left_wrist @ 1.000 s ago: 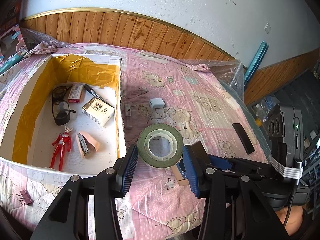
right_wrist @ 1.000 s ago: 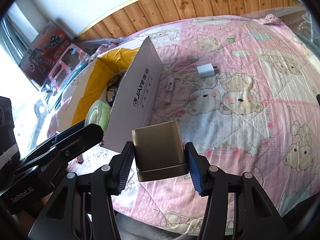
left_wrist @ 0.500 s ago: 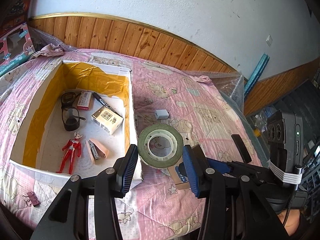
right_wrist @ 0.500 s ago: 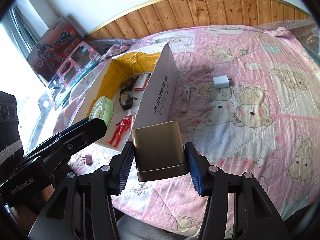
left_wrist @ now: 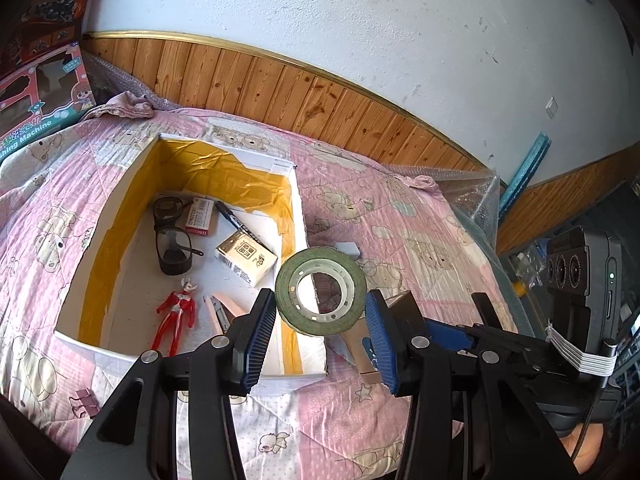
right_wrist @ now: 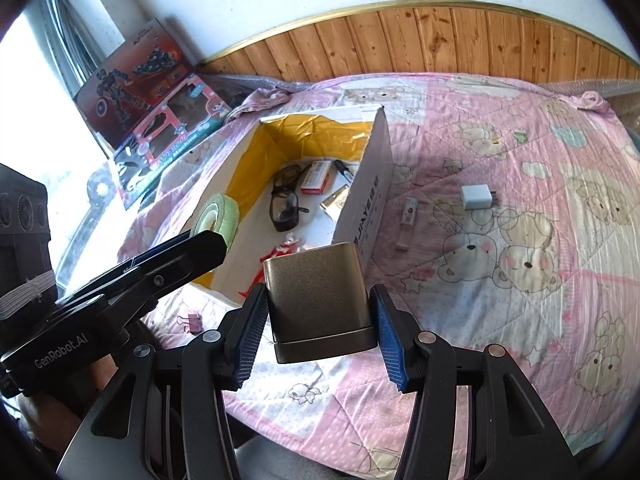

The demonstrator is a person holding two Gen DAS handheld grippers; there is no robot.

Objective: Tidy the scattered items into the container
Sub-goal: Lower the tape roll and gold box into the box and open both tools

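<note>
Gripping a tape roll [left_wrist: 320,292] above the box [left_wrist: 298,216] wall, the left gripper [left_wrist: 320,320] is risking a rim strike. Nearby, the right gripper [right_wrist: 320,320] is pinching a metal case [right_wrist: 318,300] short of the box, risking a drop outside. Beyond, a charger [right_wrist: 476,197] is lying loose on the quilt [right_wrist: 520,280].

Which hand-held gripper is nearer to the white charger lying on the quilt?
Right, as far as the views show. The right hand-held gripper, shut on the bronze box, is on the charger's side of the container; the left hand-held gripper holds the tape roll over it.
</note>
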